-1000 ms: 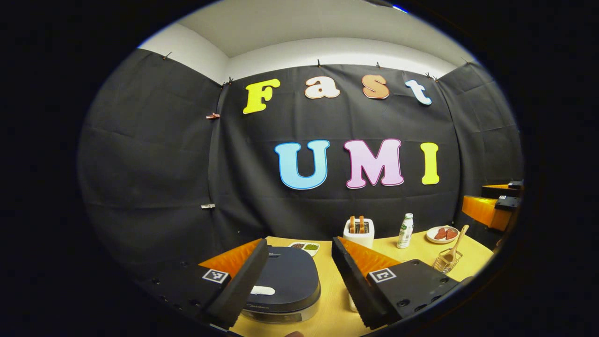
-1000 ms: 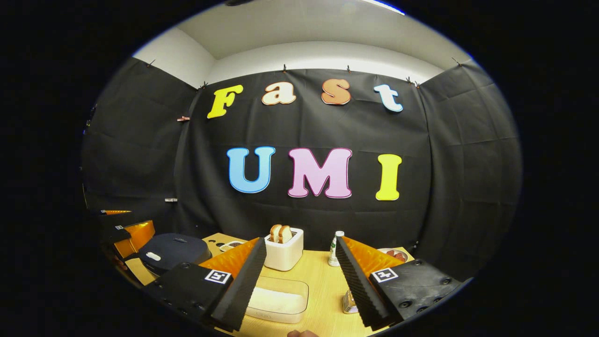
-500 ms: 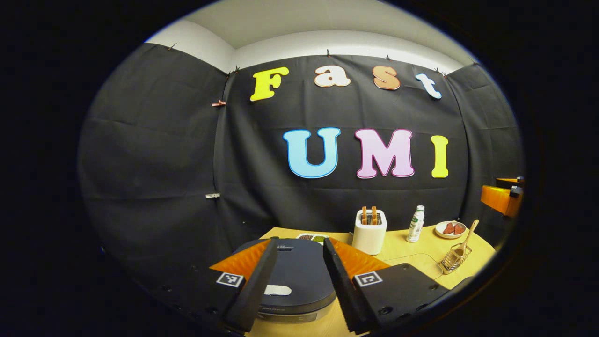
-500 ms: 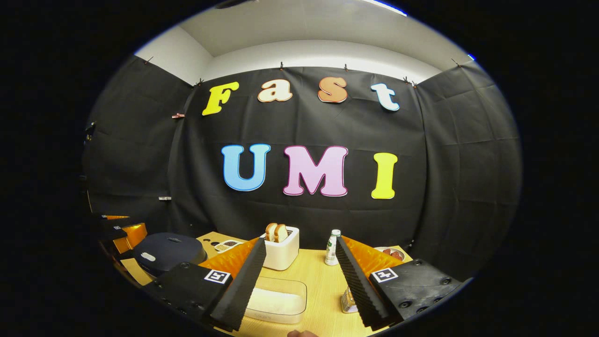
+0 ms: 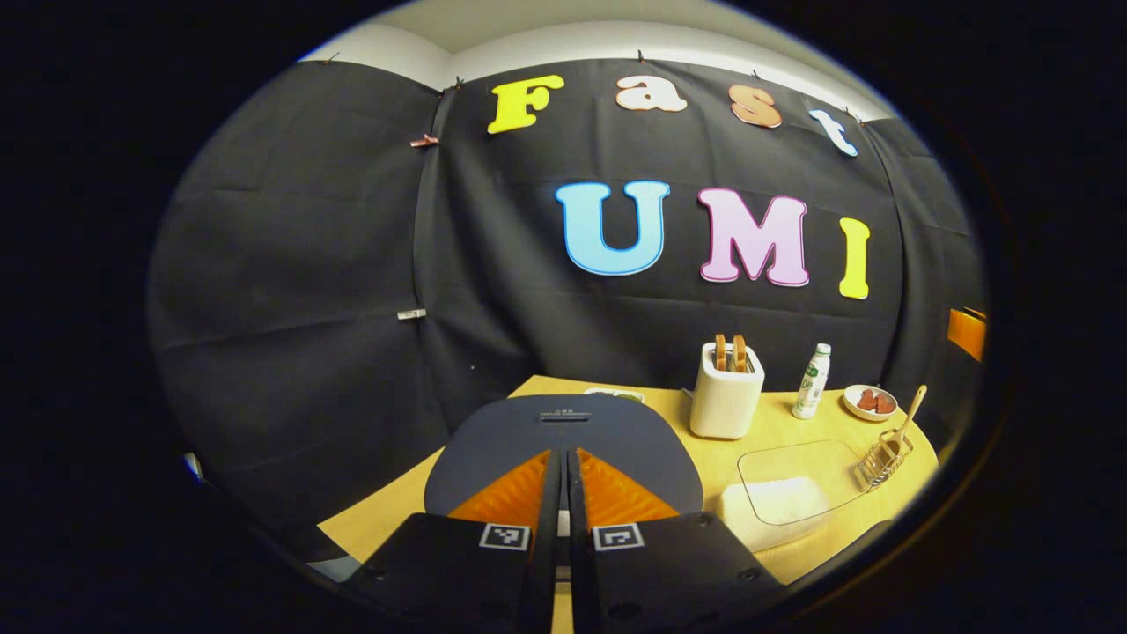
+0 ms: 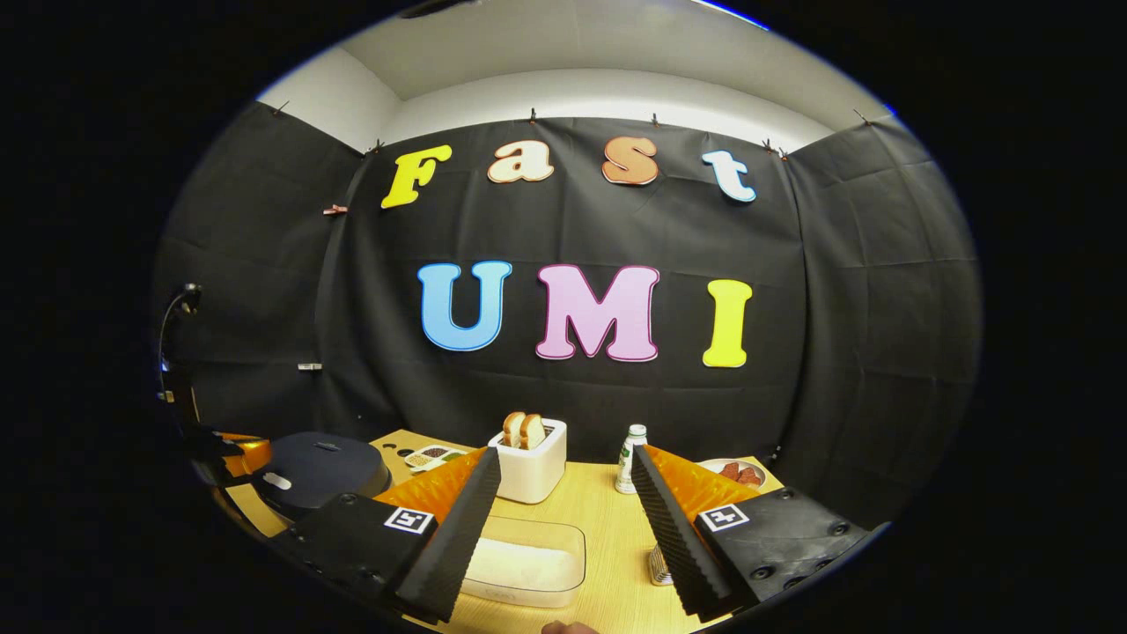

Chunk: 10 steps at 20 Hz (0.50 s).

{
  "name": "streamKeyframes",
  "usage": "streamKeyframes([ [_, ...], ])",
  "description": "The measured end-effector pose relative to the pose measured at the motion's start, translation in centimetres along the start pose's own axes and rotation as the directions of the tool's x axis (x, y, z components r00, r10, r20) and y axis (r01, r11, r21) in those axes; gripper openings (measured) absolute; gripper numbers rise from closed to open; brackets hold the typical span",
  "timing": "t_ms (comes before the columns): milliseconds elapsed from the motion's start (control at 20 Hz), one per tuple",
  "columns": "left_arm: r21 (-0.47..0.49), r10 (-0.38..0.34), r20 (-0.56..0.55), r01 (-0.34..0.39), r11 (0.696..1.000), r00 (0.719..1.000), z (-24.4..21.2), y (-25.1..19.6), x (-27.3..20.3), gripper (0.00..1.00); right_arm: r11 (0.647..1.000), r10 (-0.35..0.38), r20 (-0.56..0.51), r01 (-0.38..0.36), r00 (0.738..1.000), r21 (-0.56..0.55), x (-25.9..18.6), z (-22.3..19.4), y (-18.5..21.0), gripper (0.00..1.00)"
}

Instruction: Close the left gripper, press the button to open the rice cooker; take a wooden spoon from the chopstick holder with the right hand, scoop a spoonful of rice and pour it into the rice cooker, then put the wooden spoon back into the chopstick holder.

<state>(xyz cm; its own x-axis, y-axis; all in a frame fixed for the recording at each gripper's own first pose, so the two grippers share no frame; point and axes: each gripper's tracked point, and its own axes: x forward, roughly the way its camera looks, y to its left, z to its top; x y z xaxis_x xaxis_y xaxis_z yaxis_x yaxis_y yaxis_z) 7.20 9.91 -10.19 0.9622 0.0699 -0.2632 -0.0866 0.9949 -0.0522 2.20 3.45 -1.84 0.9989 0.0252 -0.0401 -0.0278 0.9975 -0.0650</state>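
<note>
The dark rice cooker point(image 5: 563, 427) sits with its lid down, right in front of my left gripper point(image 5: 563, 456), whose fingers meet with nothing between them above the lid's near part. The fingers hide the cooker's button here. In the right gripper view the cooker point(image 6: 321, 465) shows its white button point(image 6: 276, 481), with the left gripper point(image 6: 220, 447) beside it. A wooden spoon point(image 5: 907, 418) stands in the wire chopstick holder point(image 5: 883, 458). A clear box of rice point(image 6: 526, 563) lies below my open right gripper point(image 6: 563, 458). The holder point(image 6: 659, 565) peeks from behind its right finger.
A white toaster with bread point(image 6: 528, 460) stands mid-table, with a small bottle point(image 6: 629, 458) and a plate of red food point(image 6: 735, 472) to its right. A small dish of beans point(image 6: 431, 456) lies behind the cooker. The wooden table point(image 6: 599, 519) ends at the black cloth wall.
My left gripper's fingers have come together, and it has moved in over the cooker lid, tilting downward. The right gripper has barely shifted and stays open.
</note>
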Motion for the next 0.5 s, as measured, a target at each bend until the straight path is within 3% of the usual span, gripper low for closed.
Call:
streamKeyframes([
  [150,0.031,-0.019,-0.045,0.021,0.999,0.999,-1.7,-0.2,0.6,0.08,1.000,0.022,-0.003,-0.022,1.000,0.017,0.1,-0.1,0.8,0.93],
  [350,0.001,-0.016,-0.134,0.016,1.000,0.991,-4.4,-0.1,0.9,0.07,1.000,0.021,0.003,-0.021,1.000,0.011,0.1,0.1,0.7,0.93],
  [500,-0.020,0.002,-0.129,-0.004,1.000,0.992,-4.4,0.0,0.8,0.08,1.000,0.020,0.001,-0.020,1.000,0.011,0.2,0.0,0.7,0.93],
])
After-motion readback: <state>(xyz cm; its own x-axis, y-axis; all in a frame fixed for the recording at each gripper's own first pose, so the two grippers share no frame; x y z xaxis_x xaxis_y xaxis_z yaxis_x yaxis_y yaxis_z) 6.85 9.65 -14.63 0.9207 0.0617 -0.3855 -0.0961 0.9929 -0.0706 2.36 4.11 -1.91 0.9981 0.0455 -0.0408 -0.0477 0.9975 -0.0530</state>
